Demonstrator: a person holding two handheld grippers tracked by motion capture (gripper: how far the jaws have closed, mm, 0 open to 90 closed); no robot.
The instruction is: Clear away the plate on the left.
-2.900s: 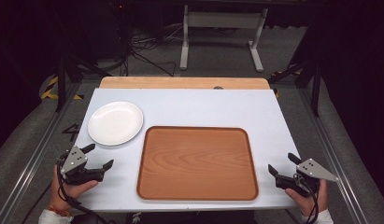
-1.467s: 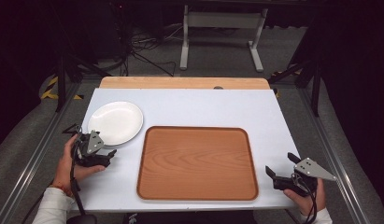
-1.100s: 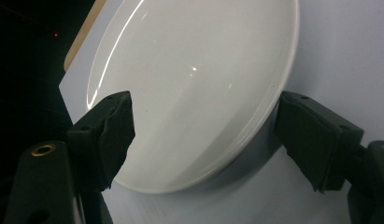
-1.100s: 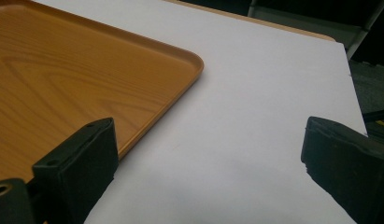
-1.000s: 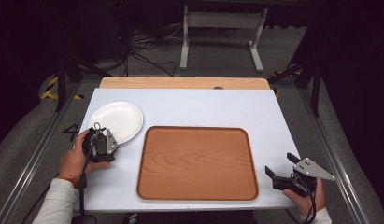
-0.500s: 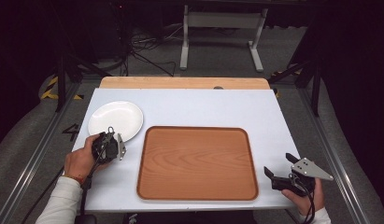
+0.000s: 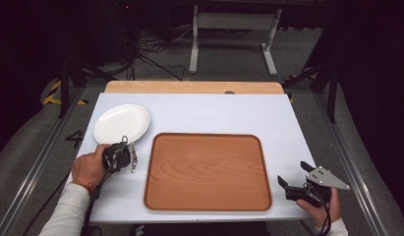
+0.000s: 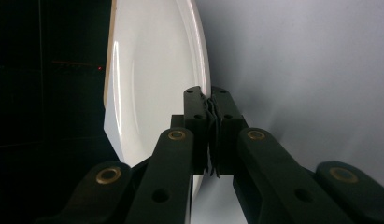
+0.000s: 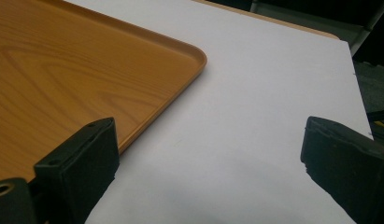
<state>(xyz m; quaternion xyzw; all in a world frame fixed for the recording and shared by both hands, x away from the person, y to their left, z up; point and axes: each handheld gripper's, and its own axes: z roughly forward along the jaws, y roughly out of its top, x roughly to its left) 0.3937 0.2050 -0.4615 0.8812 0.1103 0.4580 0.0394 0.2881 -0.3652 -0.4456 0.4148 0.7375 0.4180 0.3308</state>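
Observation:
A white plate [image 7: 121, 122] lies on the white table's left side; in the left gripper view the plate [image 8: 152, 70] stands on edge because the hand is rolled. My left gripper [image 7: 126, 145] sits at the plate's near rim. Its jaws have just closed, and the left gripper [image 8: 210, 93] is now shut on that rim. A wooden tray [image 7: 207, 135] lies bare in the middle of the table. My right gripper [image 7: 292, 173] rests open off the tray's near right corner. In its own view the right gripper [image 9: 208, 140] has only bare table between its jaws, with the tray [image 9: 199, 58] to the left.
The white table [image 7: 214, 108] has a wooden strip [image 7: 189, 87] along its far edge. Dark floor, cables and a metal stand [image 7: 231, 22] lie beyond. Metal rails run along both sides of the table.
The left hand moved from the near left edge up to the plate, rolled over, and closed its jaws on the rim. The right hand stayed put.

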